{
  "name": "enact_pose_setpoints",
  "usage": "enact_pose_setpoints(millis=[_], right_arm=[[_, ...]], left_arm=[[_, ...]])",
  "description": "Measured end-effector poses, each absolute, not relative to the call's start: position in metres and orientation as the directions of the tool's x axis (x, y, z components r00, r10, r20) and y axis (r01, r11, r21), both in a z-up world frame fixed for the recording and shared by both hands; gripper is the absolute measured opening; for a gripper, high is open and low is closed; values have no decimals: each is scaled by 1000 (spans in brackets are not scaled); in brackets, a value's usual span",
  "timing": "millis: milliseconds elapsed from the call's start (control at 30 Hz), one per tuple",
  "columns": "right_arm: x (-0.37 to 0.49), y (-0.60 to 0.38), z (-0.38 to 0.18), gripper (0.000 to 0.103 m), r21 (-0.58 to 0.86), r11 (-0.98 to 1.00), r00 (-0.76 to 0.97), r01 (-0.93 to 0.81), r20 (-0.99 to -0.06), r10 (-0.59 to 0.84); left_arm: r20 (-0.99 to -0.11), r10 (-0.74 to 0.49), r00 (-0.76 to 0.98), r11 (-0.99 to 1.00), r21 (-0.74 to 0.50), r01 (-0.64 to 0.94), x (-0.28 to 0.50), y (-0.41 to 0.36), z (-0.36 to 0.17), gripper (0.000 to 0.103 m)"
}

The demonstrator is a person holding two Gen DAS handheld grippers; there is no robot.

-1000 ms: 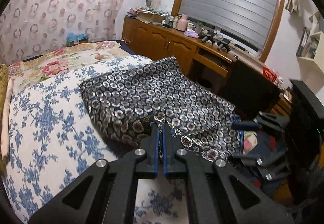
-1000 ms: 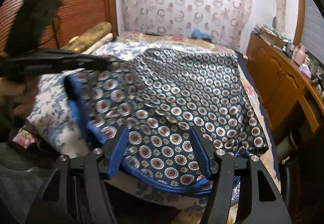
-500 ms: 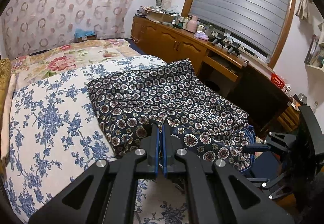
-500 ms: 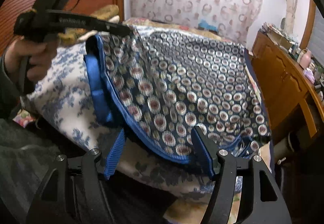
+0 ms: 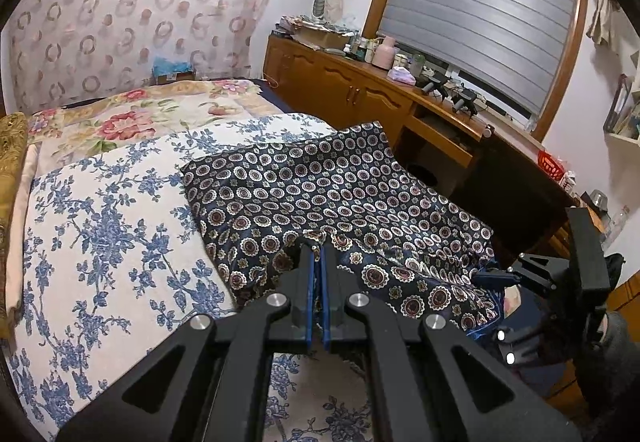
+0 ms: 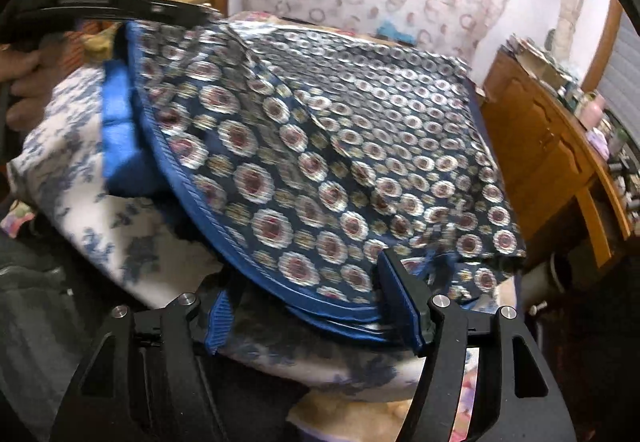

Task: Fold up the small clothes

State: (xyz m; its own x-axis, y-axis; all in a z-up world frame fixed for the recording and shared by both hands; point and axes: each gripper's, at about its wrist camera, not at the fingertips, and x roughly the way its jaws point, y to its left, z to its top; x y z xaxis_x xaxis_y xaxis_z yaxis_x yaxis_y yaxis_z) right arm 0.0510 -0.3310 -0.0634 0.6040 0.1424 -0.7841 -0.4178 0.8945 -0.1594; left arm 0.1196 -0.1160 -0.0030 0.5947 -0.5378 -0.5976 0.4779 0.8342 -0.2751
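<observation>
A dark navy garment with round medallion print and blue trim (image 5: 328,186) lies spread on the bed. My left gripper (image 5: 318,254) is shut on its near left edge and lifts it a little. The garment fills the right wrist view (image 6: 340,146), with its blue hem (image 6: 188,202) curving across. My right gripper (image 6: 308,306) is open, its blue-padded fingers (image 6: 400,298) on either side of the garment's near hem. The left gripper also shows in the right wrist view (image 6: 200,12), pinching the raised corner. The right gripper also shows in the left wrist view (image 5: 488,276).
The bed has a white sheet with blue flowers (image 5: 100,226) and a floral quilt (image 5: 132,118) further back. A wooden cabinet and desk with clutter (image 5: 360,82) run along the right, close to the bed. A patterned curtain (image 5: 132,2) hangs behind.
My left gripper has lifted the garment's corner and drawn it over. The right gripper has moved in low to the near hem, still open.
</observation>
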Motion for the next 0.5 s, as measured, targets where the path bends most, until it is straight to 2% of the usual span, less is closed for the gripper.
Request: enact_pose_setpoints(millis=[67, 133, 200, 300, 500], right_arm=[[54, -336, -61, 50, -158, 901, 611, -404, -780, 137], [56, -337, -60, 22, -164, 899, 619, -407, -773, 139], [58, -339, -56, 7, -174, 895, 636, -411, -758, 144], [66, -339, -41, 3, -193, 899, 683, -393, -716, 144], [103, -341, -4, 2, -212, 907, 757, -363, -635, 154]], left_arm=[[-593, -540, 597, 833, -278, 478, 119, -114, -1, 0], [-589, -539, 602, 834, -275, 478, 118, -112, 1, 0], [-585, -538, 607, 835, -275, 476, 119, -110, 2, 0], [-582, -525, 622, 844, -262, 467, 121, -107, 4, 1], [-579, -517, 631, 852, -275, 446, 136, -96, 4, 1]])
